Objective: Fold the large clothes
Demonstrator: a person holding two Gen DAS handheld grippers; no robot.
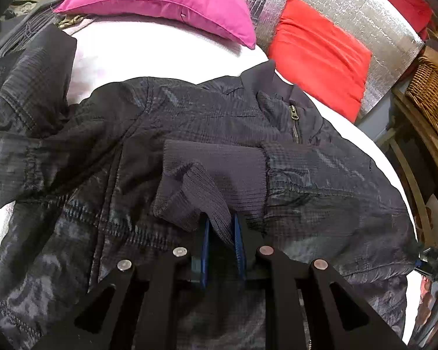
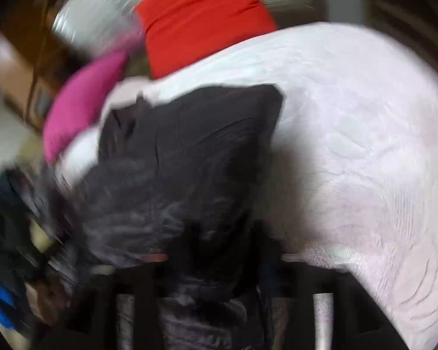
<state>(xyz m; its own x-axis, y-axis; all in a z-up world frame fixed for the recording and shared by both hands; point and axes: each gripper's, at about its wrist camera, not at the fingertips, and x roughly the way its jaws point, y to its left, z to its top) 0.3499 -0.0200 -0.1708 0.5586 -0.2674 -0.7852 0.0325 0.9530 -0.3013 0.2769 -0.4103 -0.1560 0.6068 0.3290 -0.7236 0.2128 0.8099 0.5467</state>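
Across the middle of the left wrist view a dark jacket (image 1: 189, 134) lies spread on a white bedcover (image 1: 149, 55), its zip (image 1: 294, 116) toward the upper right and one sleeve folded in over the chest. The left gripper (image 1: 222, 233) comes in from the bottom edge, tilted steeply down, and its blue fingers (image 1: 239, 239) stand nearly together, pinching the ribbed cuff (image 1: 207, 186) of that sleeve between them. A pink cushion (image 1: 166, 3) sits at the top of the frame, a red cushion (image 1: 318, 55) at the upper right, and a wicker basket (image 1: 432, 93) at the right edge.

The right wrist view is badly smeared (little fine detail survives). There the jacket (image 2: 184, 151) fills the centre and lower left, with the bedcover (image 2: 365, 145) spreading to the right. The right gripper (image 2: 224, 256) points downward from the bottom edge, its dark fingers (image 2: 194, 250) set wide apart with jacket cloth lying between them; whether they press on it I cannot tell.
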